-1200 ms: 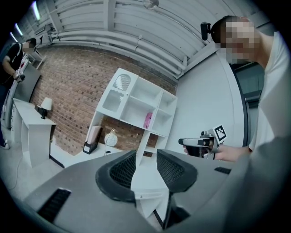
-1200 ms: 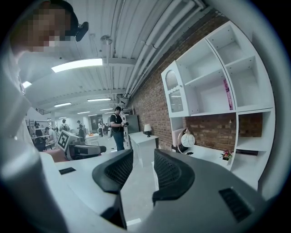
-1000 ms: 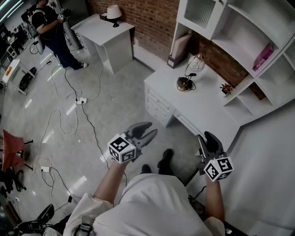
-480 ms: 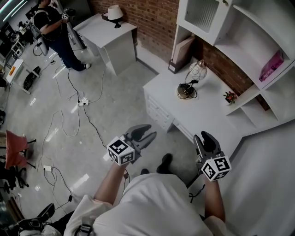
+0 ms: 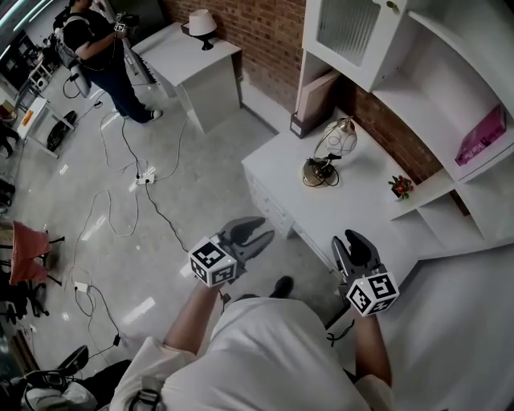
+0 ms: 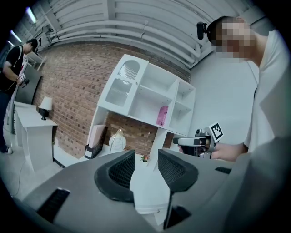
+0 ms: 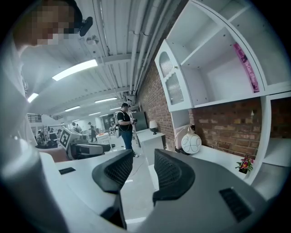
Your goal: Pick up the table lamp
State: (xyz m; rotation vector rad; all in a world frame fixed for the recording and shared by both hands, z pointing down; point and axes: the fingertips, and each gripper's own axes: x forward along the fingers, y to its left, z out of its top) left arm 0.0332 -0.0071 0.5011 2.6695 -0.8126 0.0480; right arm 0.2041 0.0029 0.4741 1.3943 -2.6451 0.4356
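Observation:
A table lamp (image 5: 331, 148) with a round, clear, wire-patterned globe and a dark base stands on the white desk (image 5: 353, 209), close to the brick wall. It also shows as a pale globe in the left gripper view (image 6: 117, 141) and the right gripper view (image 7: 191, 142). My left gripper (image 5: 265, 227) hangs over the floor, short of the desk's front, open with nothing between its jaws (image 6: 145, 157). My right gripper (image 5: 348, 238) is over the desk's near edge, also open and holding nothing (image 7: 143, 157). Both point toward the desk, well away from the lamp.
A second lamp (image 5: 201, 22) with a white shade stands on a side table (image 5: 197, 68) far back. On the desk are a small potted flower (image 5: 399, 186) and a file holder (image 5: 309, 96); a pink book (image 5: 480, 138) sits on the shelves. Cables (image 5: 120, 201) cross the floor; a person (image 5: 100, 48) stands far left.
The desk and lamp have come closer and slid left in the head view. Both grippers have advanced toward the desk with their jaws unchanged.

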